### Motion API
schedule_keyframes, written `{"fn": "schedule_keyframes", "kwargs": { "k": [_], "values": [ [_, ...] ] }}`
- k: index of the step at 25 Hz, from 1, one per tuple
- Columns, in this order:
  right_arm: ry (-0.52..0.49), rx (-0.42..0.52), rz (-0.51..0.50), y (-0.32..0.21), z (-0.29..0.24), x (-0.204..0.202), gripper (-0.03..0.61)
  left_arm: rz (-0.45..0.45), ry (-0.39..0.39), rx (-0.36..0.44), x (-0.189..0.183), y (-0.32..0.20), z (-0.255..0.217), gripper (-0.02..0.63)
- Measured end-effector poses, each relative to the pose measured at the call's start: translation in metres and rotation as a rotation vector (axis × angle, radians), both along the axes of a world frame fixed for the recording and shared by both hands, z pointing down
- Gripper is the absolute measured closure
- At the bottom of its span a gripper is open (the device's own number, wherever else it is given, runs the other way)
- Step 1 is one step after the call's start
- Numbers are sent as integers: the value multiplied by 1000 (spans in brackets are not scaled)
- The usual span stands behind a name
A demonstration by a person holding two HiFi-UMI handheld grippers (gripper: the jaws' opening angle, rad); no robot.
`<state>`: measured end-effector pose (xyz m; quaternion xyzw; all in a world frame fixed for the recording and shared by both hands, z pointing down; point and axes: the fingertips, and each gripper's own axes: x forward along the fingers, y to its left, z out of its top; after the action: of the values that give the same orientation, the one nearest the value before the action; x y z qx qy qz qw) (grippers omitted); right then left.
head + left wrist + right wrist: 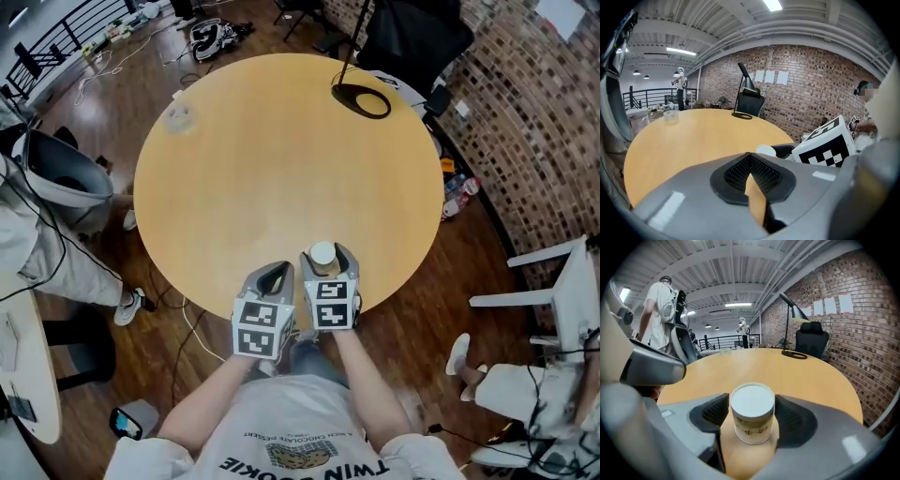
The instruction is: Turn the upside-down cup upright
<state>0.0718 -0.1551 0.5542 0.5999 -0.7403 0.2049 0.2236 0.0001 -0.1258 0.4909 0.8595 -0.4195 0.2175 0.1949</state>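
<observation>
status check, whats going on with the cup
Left tongs shut, empty. Right tongs open around paper cup. Cup upside down, base up. Nothing blocking.

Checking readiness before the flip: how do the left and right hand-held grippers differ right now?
The left hand-held gripper has its jaws together; the right hand-held gripper has them apart. The left has nothing between its jaws; the right has the cup standing between them. Both sit side by side at the near edge of the table.

cup (pixel 752 413) 1 | tongs (pixel 273 275) (pixel 330 259) 2 | table (pixel 281 169) 1 | lamp (pixel 361 99) 1 | tub (pixel 179 117) perhaps 1
</observation>
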Motion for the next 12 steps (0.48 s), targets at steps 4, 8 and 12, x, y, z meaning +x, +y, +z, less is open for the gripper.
{"fn": "schedule_keyframes", "kwargs": {
  "k": [4, 8, 12],
  "values": [
    [-4, -2, -28, -3, 0, 4, 296, -15, -7, -4, 6, -9, 2, 611],
    [-27, -1, -35, -9, -2, 12, 299, -27, -7, -7, 11, -16, 2, 611],
    [-127, -24, -4, -10, -2, 20, 299, -37, -9, -7, 16, -22, 2, 611]
  ]
}}
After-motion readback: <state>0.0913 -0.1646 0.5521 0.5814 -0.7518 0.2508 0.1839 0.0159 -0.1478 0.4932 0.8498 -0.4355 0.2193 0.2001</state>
